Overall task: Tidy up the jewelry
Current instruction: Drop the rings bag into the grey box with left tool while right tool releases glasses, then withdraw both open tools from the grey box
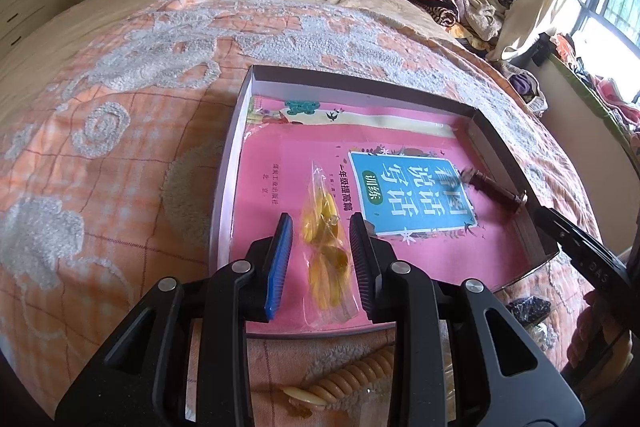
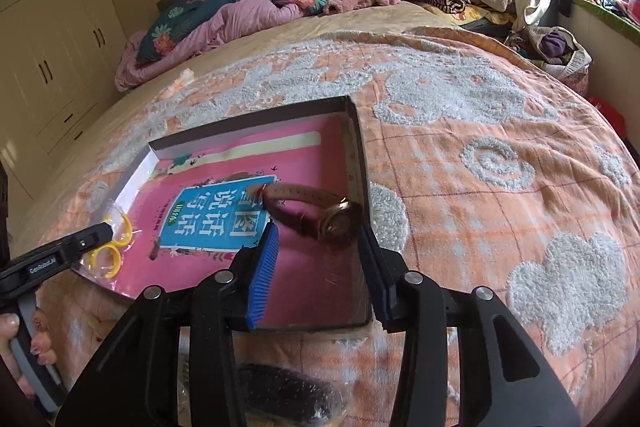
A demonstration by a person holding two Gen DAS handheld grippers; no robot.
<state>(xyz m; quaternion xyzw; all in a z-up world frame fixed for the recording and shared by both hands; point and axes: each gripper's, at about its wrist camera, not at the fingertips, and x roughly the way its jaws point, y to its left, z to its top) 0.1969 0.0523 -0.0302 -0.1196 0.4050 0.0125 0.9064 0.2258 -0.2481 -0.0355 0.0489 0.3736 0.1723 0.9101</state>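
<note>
A shallow cardboard box [image 1: 362,79] lies on the bed with a pink book [image 1: 420,259] inside. A clear bag of yellow rings [image 1: 326,251] lies on the book between the fingers of my open left gripper [image 1: 322,231]; the pads stand apart from the bag. A rose-gold watch with a brown strap [image 2: 320,213] rests in the box's right side, just ahead of my open right gripper [image 2: 316,239]. The watch also shows in the left wrist view [image 1: 496,189]. The yellow rings show in the right wrist view [image 2: 110,247], next to the left gripper's tip [image 2: 94,237].
An orange and white bedspread [image 1: 120,147] covers the bed. A beige coiled hair tie [image 1: 352,375] and a dark beaded item [image 1: 528,309] lie in front of the box. A dark object in plastic [image 2: 288,391] lies under the right gripper. Pillows and clothes are piled at the headboard.
</note>
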